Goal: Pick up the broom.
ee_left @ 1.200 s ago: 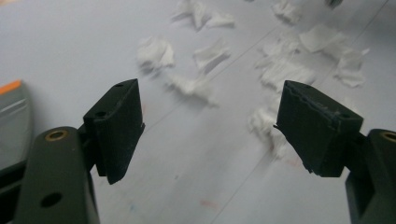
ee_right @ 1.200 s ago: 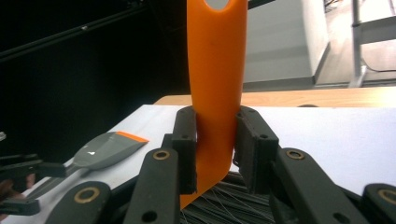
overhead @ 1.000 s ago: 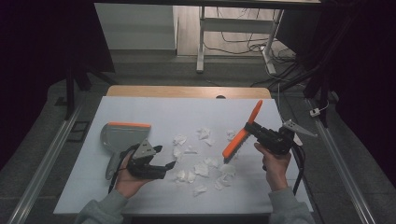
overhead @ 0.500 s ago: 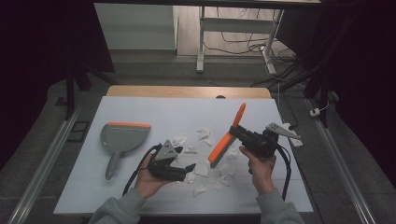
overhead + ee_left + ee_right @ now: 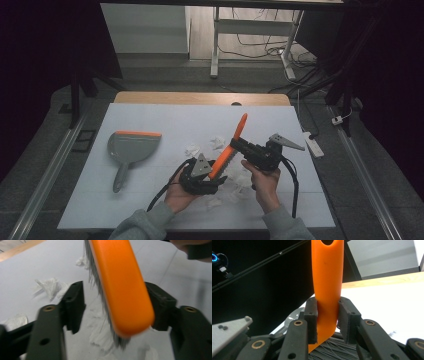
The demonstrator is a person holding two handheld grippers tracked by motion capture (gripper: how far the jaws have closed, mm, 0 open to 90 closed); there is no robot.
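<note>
The orange brush is held up over the paper scraps on the counter.

The right tongs [image 5: 239, 146] are clamped tight on the brush [image 5: 228, 152] – in the right gripper view their two black pads squeeze the orange handle [image 5: 327, 277], with the grey bristles [image 5: 337, 346] just below them. The brush leans, with its handle tip pointing up and away and its bristle end low, near the middle of the white counter [image 5: 150, 120]. That low end sits between the pads of the left tongs [image 5: 212, 180], which have just been closing in. The pad on one side is right up against the brush, and the other pad is apart from it – so they are not pressing on it. White paper scraps [image 5: 218, 142] lie on the counter under and around the brush. A grey dustpan [image 5: 131, 147] with an orange edge lies well off to the left.
</note>
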